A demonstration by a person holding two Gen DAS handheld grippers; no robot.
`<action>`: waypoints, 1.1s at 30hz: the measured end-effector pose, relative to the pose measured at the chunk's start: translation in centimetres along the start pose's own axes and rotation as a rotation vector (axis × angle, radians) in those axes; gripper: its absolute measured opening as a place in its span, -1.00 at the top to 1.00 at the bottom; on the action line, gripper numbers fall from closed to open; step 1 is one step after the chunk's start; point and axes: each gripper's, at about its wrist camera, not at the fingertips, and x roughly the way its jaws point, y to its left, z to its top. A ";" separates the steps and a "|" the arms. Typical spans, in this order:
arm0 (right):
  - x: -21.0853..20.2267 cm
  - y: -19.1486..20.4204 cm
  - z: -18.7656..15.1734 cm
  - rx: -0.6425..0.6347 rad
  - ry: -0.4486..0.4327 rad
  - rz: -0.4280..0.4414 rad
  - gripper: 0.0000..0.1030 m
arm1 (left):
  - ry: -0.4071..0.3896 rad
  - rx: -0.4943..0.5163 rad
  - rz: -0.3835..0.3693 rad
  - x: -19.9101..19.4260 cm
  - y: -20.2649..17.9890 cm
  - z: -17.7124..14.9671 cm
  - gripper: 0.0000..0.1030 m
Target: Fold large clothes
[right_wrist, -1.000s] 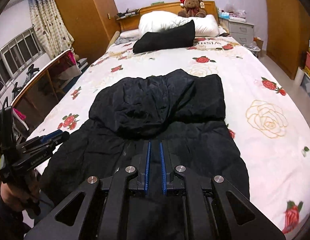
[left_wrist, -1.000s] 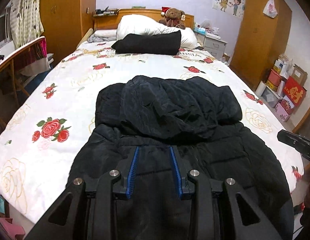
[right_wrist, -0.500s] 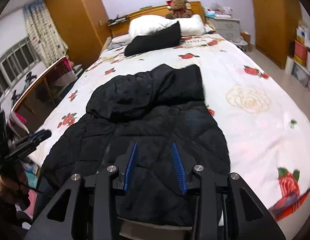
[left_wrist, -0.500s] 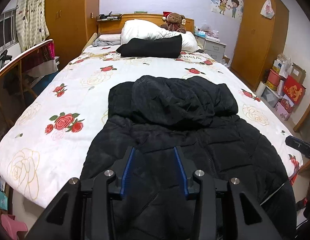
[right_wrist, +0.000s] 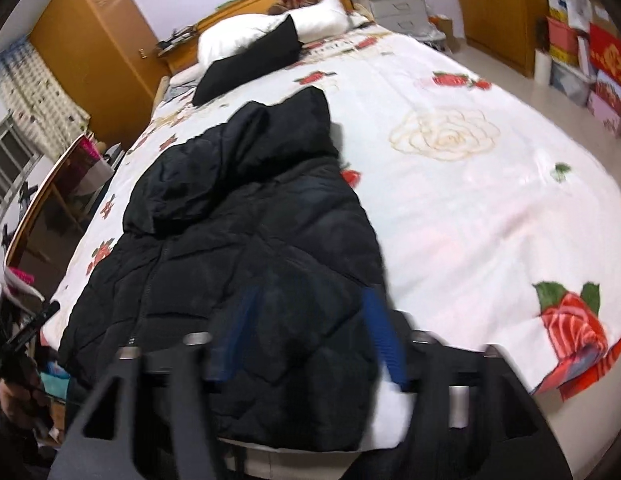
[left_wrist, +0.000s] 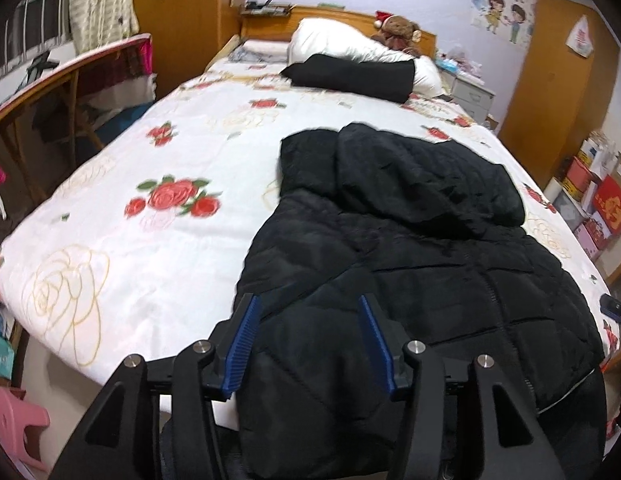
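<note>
Both pairs of jaws are opening with nothing pinched: the left gripper [left_wrist: 306, 336] stands about half open above the near left hem corner of the black quilted puffer jacket [left_wrist: 410, 264], the right gripper [right_wrist: 310, 336] wider above the right corner. To grip well, each should probably sink until the pads straddle the hem's full thickness, then close together so both corners lift evenly. Spread lengthwise on the white rose-printed bedspread [left_wrist: 150, 184], the jacket has its hood bunched at the far end and its hem hanging over the bed's near edge.
</note>
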 end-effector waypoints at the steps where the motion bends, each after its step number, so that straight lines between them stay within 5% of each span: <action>1: 0.2 -0.3 0.0 0.009 0.005 0.001 -0.26 | 0.012 -0.011 0.002 0.4 0.5 -0.1 -0.06; 10: 2.8 -2.8 -1.1 0.095 0.126 0.044 -0.26 | 0.135 -0.101 0.021 3.9 3.6 -1.7 -0.12; 23: 3.7 -1.6 -2.3 0.064 0.227 0.088 -0.24 | 0.180 -0.074 -0.014 4.2 1.5 -3.2 -0.15; 26: 3.8 -1.6 -2.4 0.068 0.253 0.098 0.02 | 0.205 -0.085 -0.011 4.3 1.6 -3.5 -0.14; 30: 3.5 -2.0 -2.4 0.092 0.255 0.138 0.57 | 0.188 -0.078 -0.024 3.7 1.4 -3.2 0.38; 33: 2.8 -1.6 -2.1 0.093 0.232 0.168 0.69 | 0.158 -0.099 -0.053 2.7 1.4 -2.5 0.61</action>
